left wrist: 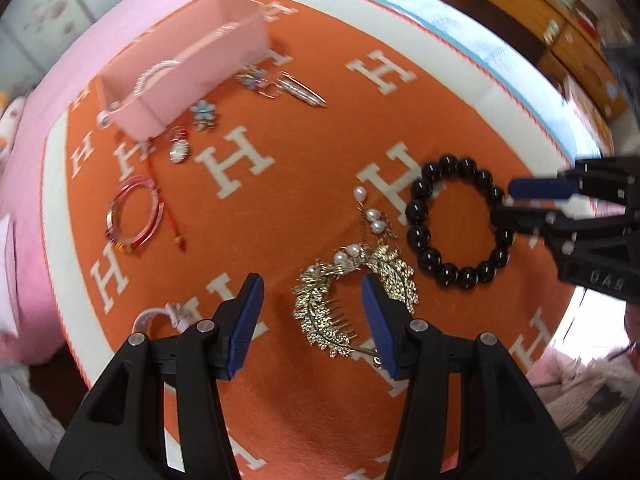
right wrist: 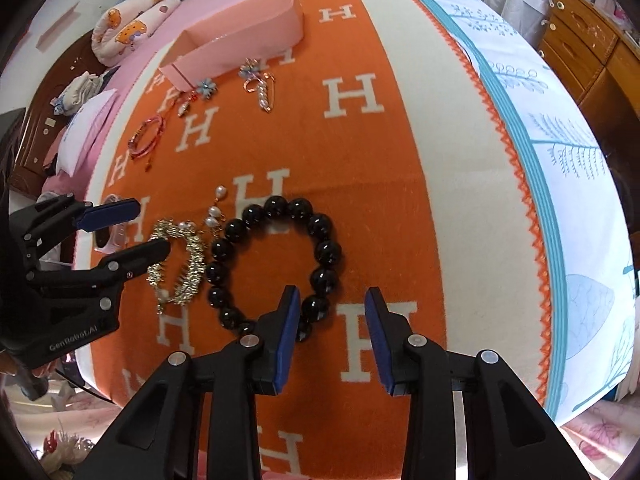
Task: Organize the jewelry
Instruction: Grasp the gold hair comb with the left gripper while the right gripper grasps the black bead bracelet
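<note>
A gold leaf hair comb with pearls [left wrist: 352, 284] lies on the orange H-patterned blanket [left wrist: 304, 152]. My left gripper [left wrist: 312, 292] is open above it, and the comb's left half lies between the fingers. A black bead bracelet [left wrist: 456, 220] lies to its right. My right gripper [right wrist: 332, 306] is open over the bracelet's near right edge [right wrist: 276, 264]. The left gripper also shows in the right wrist view [right wrist: 150, 226], and the right gripper in the left wrist view [left wrist: 510, 200]. A pink box [left wrist: 188, 68] stands at the far left, with a rhinestone band on its rim.
Near the box lie blue flower pieces [left wrist: 204, 114], a crystal hair clip [left wrist: 300, 90], an oval pendant on red cord [left wrist: 178, 150] and red bangles [left wrist: 134, 212]. A white item [left wrist: 160, 318] lies at the blanket's near left edge. Wooden drawers [right wrist: 580, 48] stand to the right.
</note>
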`<state>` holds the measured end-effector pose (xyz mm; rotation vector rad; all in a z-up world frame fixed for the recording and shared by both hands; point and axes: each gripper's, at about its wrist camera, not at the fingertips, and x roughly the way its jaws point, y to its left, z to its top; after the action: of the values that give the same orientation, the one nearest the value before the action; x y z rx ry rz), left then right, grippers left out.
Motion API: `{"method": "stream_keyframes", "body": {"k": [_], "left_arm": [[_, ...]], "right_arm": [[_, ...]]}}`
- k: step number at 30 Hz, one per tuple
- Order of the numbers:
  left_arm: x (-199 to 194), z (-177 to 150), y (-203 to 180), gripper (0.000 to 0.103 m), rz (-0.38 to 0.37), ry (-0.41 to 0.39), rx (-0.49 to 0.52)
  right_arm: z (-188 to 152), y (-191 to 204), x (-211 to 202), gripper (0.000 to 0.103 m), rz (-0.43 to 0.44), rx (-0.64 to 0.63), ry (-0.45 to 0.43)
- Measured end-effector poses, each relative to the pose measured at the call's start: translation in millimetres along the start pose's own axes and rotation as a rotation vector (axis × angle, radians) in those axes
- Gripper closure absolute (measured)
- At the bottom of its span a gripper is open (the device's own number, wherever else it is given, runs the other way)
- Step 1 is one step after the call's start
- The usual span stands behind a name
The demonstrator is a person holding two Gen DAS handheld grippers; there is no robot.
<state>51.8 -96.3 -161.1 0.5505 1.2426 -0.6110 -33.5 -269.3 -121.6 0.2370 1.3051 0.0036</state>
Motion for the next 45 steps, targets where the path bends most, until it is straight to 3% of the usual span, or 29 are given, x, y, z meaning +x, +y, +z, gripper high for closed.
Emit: {"method": "stream_keyframes", "body": {"k": [9, 11, 17, 24, 25, 27, 28, 30, 33, 39, 45], "left_arm": [[16.2, 16.6, -2.8, 0.055, -0.003, 0.029, 0.117], [18.9, 21.5, -3.2, 0.055, 0.030, 0.042, 0.141], [21.8, 32.6, -1.4, 0.055, 0.039, 0.056, 0.234], [28.0, 46.4, -18.2, 0.056, 0.074, 0.035, 0.453], [28.5, 48.4, -19.2, 0.058, 0.070, 0.032, 0.479], [30.1, 50.5, -21.2, 0.083, 0.047, 0.037, 0.510], [31.7, 52.7, -19.9, 0.086, 0.039, 0.044, 0.511], [33.2, 57.6, -15.1, 0.088, 0.030, 0.043, 0.493], [35.5, 63.2, 2.9, 0.089, -0.019, 0.039, 0.385], [28.3, 64.4, 45.5, 0.089, -0.090, 0.007, 0.157], [18.2, 66.8, 75.3, 0.091, -0.075, -0.013, 0.011]], "right_arm": [[1.8, 4.2, 3.4, 0.071, -0.009, -0.023, -0.027], [2.4, 2.8, 2.7, 0.071, -0.006, -0.019, -0.030], [5.3, -1.2, 2.6, 0.071, 0.011, -0.002, -0.038], [9.2, -0.1, 3.6, 0.071, 0.013, -0.001, -0.047], [9.9, 0.3, 4.4, 0.071, 0.014, -0.001, -0.047], [11.7, 1.4, 5.1, 0.071, 0.013, -0.004, -0.048], [12.2, 1.8, 5.5, 0.071, 0.011, -0.007, -0.048], [13.6, 3.5, 6.5, 0.077, 0.000, -0.016, -0.049], [15.1, 3.9, 8.2, 0.088, -0.002, -0.026, -0.043], [21.3, -1.6, 8.0, 0.089, 0.057, 0.022, -0.030], [40.6, 2.9, -5.9, 0.089, 0.105, 0.027, -0.051]]}}
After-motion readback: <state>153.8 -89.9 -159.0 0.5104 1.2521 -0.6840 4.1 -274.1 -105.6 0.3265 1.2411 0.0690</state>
